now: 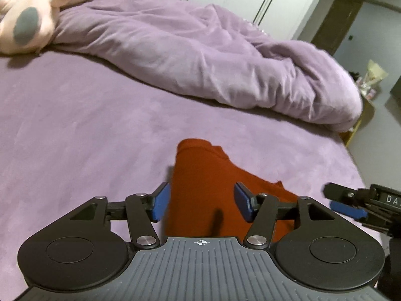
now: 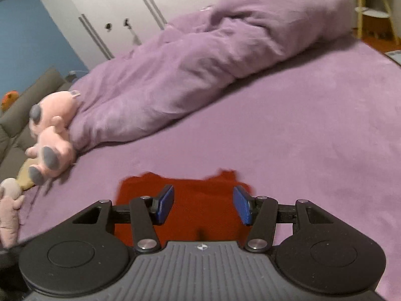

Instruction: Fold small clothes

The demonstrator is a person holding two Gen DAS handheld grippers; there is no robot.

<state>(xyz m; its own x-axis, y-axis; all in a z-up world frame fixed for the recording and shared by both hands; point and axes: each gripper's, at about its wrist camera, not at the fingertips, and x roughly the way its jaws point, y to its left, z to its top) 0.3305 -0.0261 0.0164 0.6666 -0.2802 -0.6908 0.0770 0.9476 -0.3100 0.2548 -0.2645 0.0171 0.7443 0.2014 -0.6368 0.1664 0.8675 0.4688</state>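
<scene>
A small rust-red garment (image 1: 200, 183) lies flat on the purple bed sheet (image 1: 75, 130). My left gripper (image 1: 201, 204) is open just above its near part, blue pads either side of the cloth, holding nothing. The right gripper (image 1: 351, 205) shows at the right edge of the left wrist view, beside the garment's right corner. In the right wrist view the same garment (image 2: 198, 208) lies under my right gripper (image 2: 203, 207), which is open and empty above it. The garment's near edge is hidden by the gripper bodies.
A bunched purple duvet (image 1: 200, 57) lies across the far side of the bed. A pink plush toy (image 1: 30, 25) sits at the far left, also in the right wrist view (image 2: 50, 135). White wardrobe doors (image 2: 125, 12) stand behind. The bed's right edge (image 1: 356, 155) drops to the floor.
</scene>
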